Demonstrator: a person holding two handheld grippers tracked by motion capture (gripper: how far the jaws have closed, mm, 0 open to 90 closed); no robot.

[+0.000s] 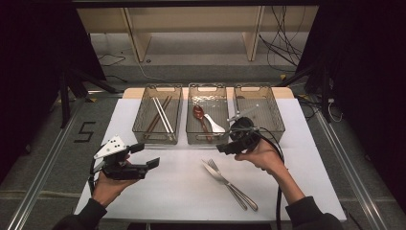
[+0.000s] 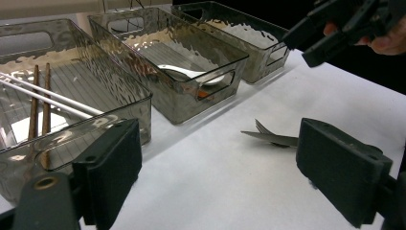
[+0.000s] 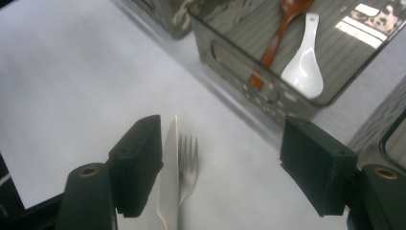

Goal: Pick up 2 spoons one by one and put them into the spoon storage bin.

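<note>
Right claw above fork

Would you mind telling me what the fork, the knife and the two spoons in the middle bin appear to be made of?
The fork and knife look like polished metal, probably stainless steel: silvery with bright reflections. The white spoon seems glazed ceramic or glossy plastic: its smooth, opaque sheen leaves that open. The brown spoon looks like lacquered wood, reddish-brown with a soft gloss. The middle bin appears to be smoky transparent plastic.
</note>
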